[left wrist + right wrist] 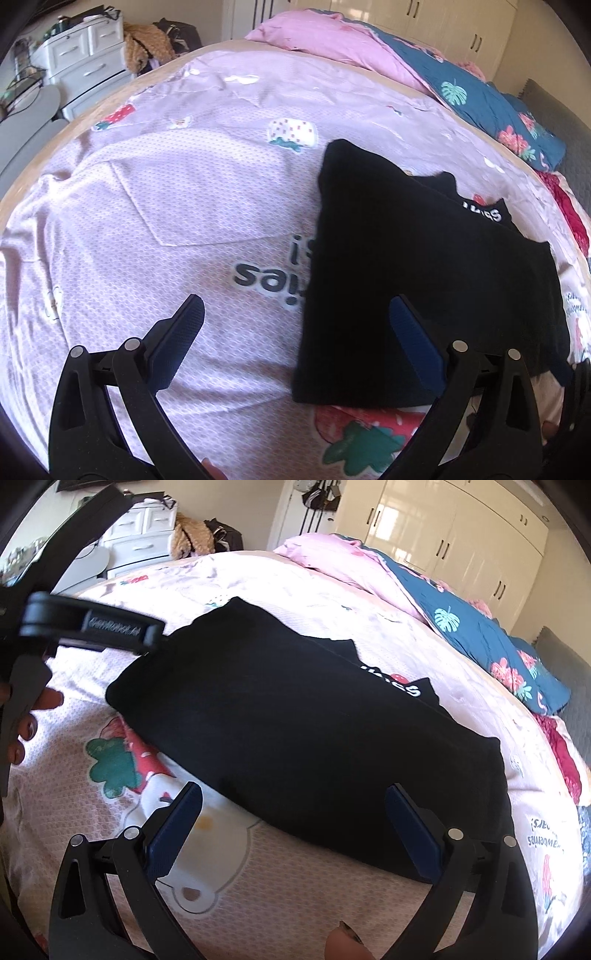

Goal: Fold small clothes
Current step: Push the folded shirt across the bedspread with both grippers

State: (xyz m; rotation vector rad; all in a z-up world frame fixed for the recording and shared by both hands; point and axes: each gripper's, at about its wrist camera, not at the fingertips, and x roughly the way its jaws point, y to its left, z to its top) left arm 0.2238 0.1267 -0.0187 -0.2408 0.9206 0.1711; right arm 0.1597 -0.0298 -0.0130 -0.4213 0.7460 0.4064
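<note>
A small black garment [417, 266] with white lettering lies partly folded on the pink printed bedsheet [166, 206]. It fills the middle of the right wrist view [295, 731]. My left gripper [295, 314] is open and empty, hovering over the garment's near left edge; its right finger overlaps the black cloth. My right gripper [293, 801] is open and empty, just above the garment's near edge. The left gripper's body [92, 627] shows at the left of the right wrist view, beside the garment's far left corner.
A rolled pink and blue floral duvet [461, 81] lies along the far side of the bed. White drawers [85, 55] and a heap of clothes [147, 44] stand beyond the bed at the left. White wardrobes [461, 539] line the back wall. Red fabric [561, 753] lies at the right edge.
</note>
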